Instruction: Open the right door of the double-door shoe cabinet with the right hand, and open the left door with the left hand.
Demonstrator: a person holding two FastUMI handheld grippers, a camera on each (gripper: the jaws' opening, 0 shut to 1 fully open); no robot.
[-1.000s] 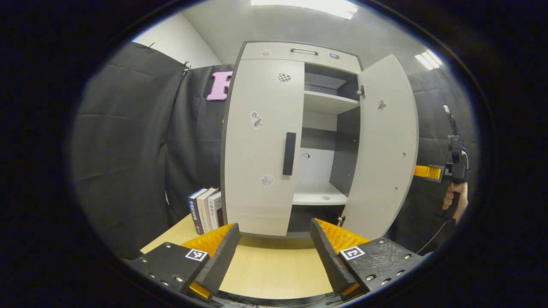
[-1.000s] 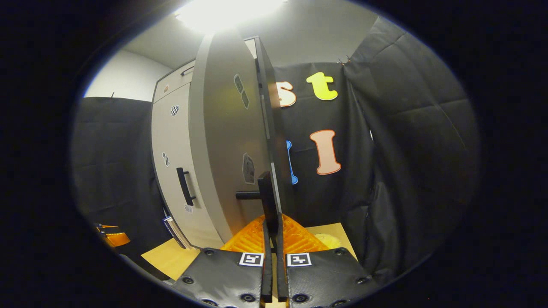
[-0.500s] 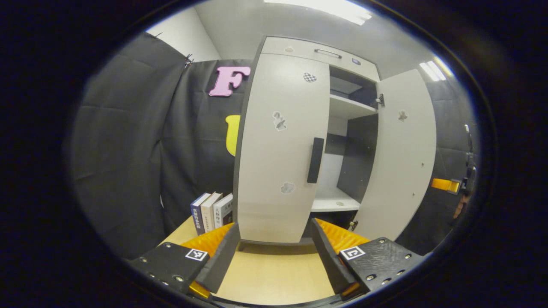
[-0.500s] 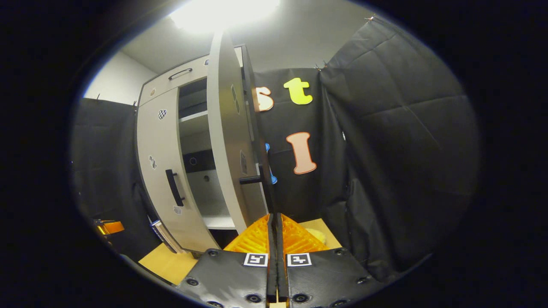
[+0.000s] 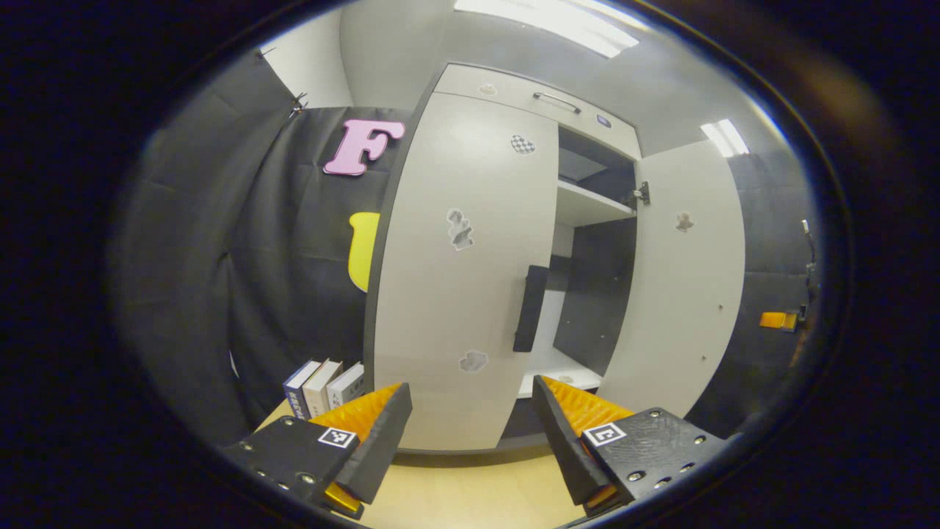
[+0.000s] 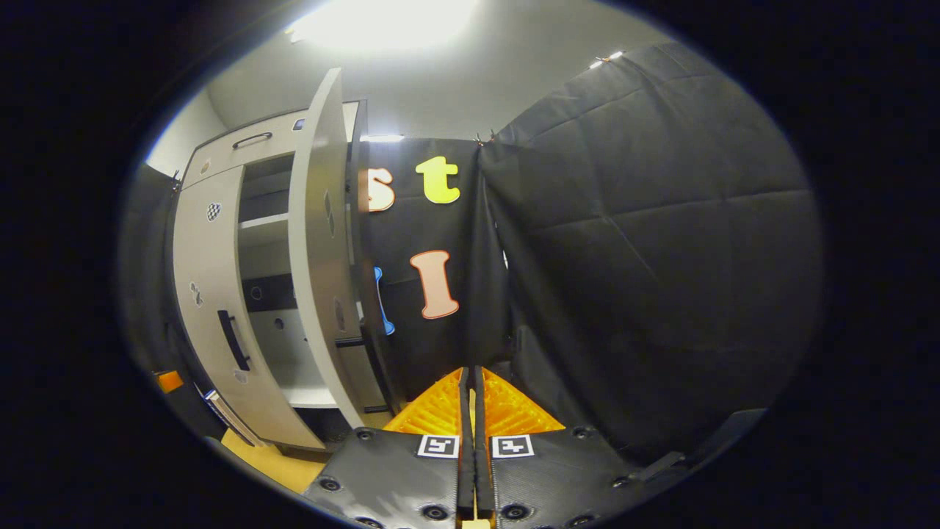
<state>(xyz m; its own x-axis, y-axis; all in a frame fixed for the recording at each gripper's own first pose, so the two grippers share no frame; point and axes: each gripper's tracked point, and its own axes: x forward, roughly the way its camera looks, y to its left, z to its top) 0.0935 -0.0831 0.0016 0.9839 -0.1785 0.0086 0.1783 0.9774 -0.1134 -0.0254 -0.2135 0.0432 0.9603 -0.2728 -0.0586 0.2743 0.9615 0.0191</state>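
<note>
The tall pale-grey double-door shoe cabinet (image 5: pixel 514 95) stands on a light wooden tabletop (image 5: pixel 470 492), backed by black cloth walls; its pale right door (image 5: pixel 683 294) stands swung wide open, baring white shelves (image 5: pixel 587 213) and a dark interior, so that half of the task reads as done; its pale left door (image 5: pixel 455 279) lies shut flush against the frame, carrying a dark vertical bar handle (image 5: pixel 530 308) near its inner edge. A short row of upright books (image 5: pixel 323 386) stands just beside the cabinet's left flank.

In the left gripper view, the left gripper (image 5: pixel 470 422) is spread wide and empty, aimed at the foot of the shut door, with the bar handle above and slightly right of the gap between its fingers. In the right gripper view, the right gripper (image 6: pixel 470 433) has its fingers pressed together on nothing, well apart from the open door's dark handle (image 6: pixel 351 342) and pointed at the cloth wall.

The step in hand looks to be the left hand's approach to the left door; the next move likely calls for raising the spread fingers to straddle the bar handle, closing on it, then drawing it outward along the hinge's arc.
</note>
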